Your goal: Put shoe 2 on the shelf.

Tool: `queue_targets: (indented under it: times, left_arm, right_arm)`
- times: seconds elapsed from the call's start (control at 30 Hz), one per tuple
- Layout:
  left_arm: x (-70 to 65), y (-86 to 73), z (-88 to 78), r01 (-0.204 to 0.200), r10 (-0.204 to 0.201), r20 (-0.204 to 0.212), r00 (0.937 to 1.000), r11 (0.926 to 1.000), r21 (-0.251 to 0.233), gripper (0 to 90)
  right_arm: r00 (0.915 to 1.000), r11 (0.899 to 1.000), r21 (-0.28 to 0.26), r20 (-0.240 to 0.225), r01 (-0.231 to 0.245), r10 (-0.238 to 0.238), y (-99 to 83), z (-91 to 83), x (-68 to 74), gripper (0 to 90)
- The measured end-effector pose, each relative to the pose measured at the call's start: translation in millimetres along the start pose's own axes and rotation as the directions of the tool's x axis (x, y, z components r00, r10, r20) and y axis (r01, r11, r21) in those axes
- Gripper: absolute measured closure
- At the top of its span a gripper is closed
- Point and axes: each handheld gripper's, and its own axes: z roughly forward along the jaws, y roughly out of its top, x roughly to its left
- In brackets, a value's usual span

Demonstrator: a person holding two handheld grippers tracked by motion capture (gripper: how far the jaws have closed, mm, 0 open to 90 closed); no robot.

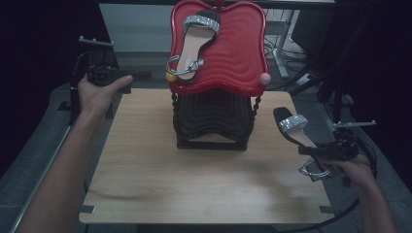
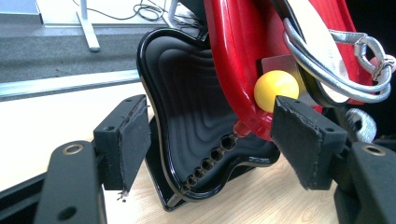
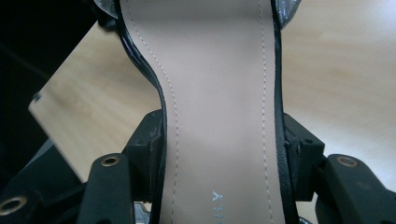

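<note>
A black sandal (image 1: 294,127) w/ a glitter strap is pinched across its sole by the jaws of the right gripper (image 1: 324,151), held above the counter (image 1: 194,189) edge, right of the rack (image 1: 214,116). Farther off, left of the rack, the left gripper (image 1: 104,73) is held w/ jaws spread, nothing between. On the rack's red top tray (image 1: 243,53) a second sandal (image 1: 197,41) is seen.

In the right gripper view, the black sandal with a beige insole (image 3: 219,93) runs off the top and bottom edges, so toe and heel cannot be seen, and its printed lettering is cut short. From above, the right tongs (image 1: 316,151) cover that sandal's middle. The lower black wavy tray (image 1: 214,119) sits largely hidden beneath the red wavy tray (image 1: 243,53).
</note>
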Motion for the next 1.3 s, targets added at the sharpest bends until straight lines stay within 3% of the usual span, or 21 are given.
queue_targets:
  times: [0.17, 0.23, 0.27, 0.3, 0.47, 0.6, 0.8, 1.0, 1.17, 1.3]
  left_arm:
    - [-2.0, 1.9, 0.6, -0.005, 0.005, 0.002, 1.0000, 1.0000, -0.001, 28.7]
    - [-2.8, 2.9, 0.5, -0.006, 0.006, 0.002, 1.0000, 1.0000, 0.000, 28.7]
    - [-2.8, 2.9, 0.5, -0.006, 0.006, 0.002, 1.0000, 1.0000, 0.000, 28.8]
    - [-3.3, 3.5, 0.5, -0.006, 0.006, 0.001, 1.0000, 1.0000, 0.001, 28.8]
    - [-3.8, 4.2, 0.8, -0.003, 0.003, 0.003, 1.0000, 1.0000, -0.001, 28.9]
    - [-5.5, 4.0, 2.4, -0.006, 0.006, 0.005, 1.0000, 1.0000, 0.001, 28.9]
    - [-6.5, 4.3, 3.7, -0.008, 0.008, 0.006, 1.0000, 1.0000, 0.004, 29.0]
    - [-7.4, 5.9, 3.8, -0.008, 0.008, 0.003, 1.0000, 0.9999, 0.006, 29.2]
    - [-7.6, 7.6, 3.8, -0.011, 0.011, 0.002, 0.9999, 0.9999, 0.005, 29.2]
    - [-7.8, 7.0, 4.8, -0.010, 0.009, 0.005, 0.9999, 0.9999, 0.005, 29.2]
  right_arm:
    - [0.9999, 0.999, -0.046, -0.010, -0.004, 0.004, 25.9, -17.0, 0.1, 42.8]
    - [0.9999, 0.997, -0.073, -0.012, 0.002, -0.003, 45.9, -27.3, 4.4, 42.8]
    - [0.9999, 0.997, -0.073, -0.012, 0.002, -0.003, 45.9, -27.3, 4.4, 42.8]
    - [0.9999, 0.996, -0.091, -0.009, 0.005, -0.006, 58.2, -32.8, 7.7, 42.8]
    - [0.9997, 0.993, -0.113, -0.007, 0.022, -0.022, 81.5, -40.3, 15.7, 42.8]
    - [0.9991, 0.990, -0.142, -0.035, 0.019, -0.024, 106.2, -47.5, 27.0, 42.8]
    - [0.9986, 0.986, -0.166, -0.042, 0.023, -0.030, 128.5, -52.0, 37.4, 42.8]
    - [0.9988, 0.983, -0.181, -0.016, 0.042, -0.046, 157.0, -55.4, 51.9, 42.8]
    - [0.9981, 0.980, -0.189, -0.007, 0.058, -0.061, 184.6, -52.6, 69.6, 42.8]
    - [0.9974, 0.981, -0.185, -0.012, 0.067, -0.071, 193.0, -46.8, 77.4, 42.8]
